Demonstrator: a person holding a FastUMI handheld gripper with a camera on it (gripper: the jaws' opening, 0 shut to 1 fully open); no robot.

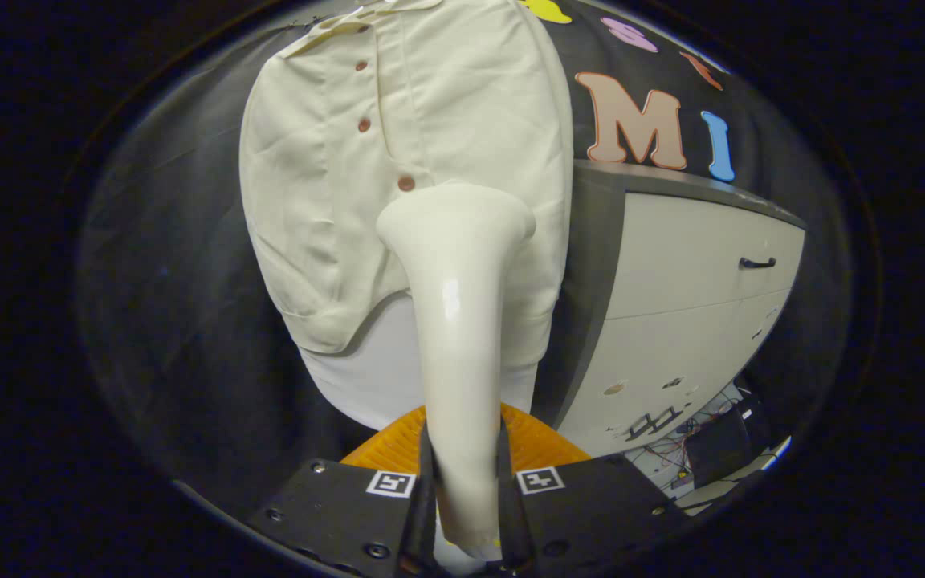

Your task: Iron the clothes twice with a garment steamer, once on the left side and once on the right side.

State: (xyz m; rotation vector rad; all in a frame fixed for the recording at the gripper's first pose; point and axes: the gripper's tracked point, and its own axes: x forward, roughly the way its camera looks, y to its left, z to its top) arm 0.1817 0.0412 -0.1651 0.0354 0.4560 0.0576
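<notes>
A cream short-sleeved shirt (334,177) with brown buttons hangs on a white dress form (374,369) straight ahead. My gripper (466,482) is shut on the handle of a cream garment steamer (458,321), which rises between the fingers. The steamer's flared head (456,217) lies against the shirt front, just right of the button row and below the lowest visible button. The steamer hides the shirt's lower right part.
A white cabinet (695,297) with a grey top and a dark drawer handle stands close to the right of the dress form. An orange ribbed object (539,441) sits just ahead of the fingers. Loose wires and a dark box (711,449) lie beyond the cabinet's foot.
</notes>
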